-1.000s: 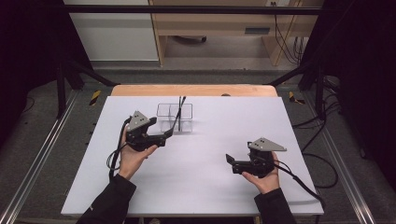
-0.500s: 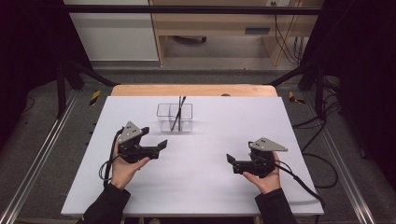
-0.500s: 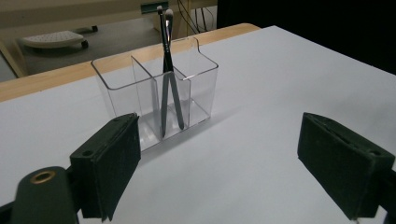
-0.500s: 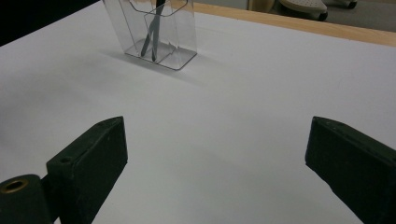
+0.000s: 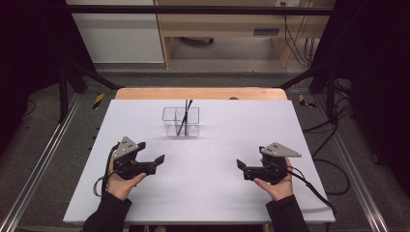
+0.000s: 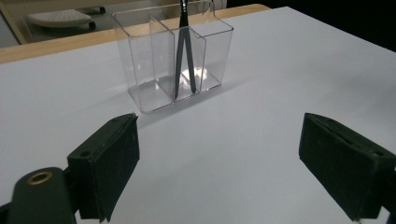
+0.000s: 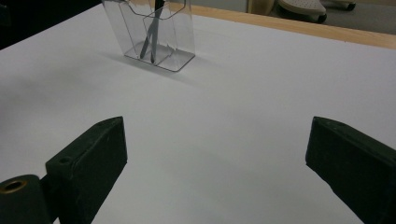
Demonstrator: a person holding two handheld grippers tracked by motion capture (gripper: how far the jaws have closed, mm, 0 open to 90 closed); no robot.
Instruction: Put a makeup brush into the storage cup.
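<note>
Two pens lean in the clear holder — left gripper and right gripper both spread, empty; withdraw gently, avoid bumping it

A white table top lies over a wooden board whose far edge shows. Beyond it stands a pale wooden desk, with cables on the right and what may be a chair base underneath.
</note>
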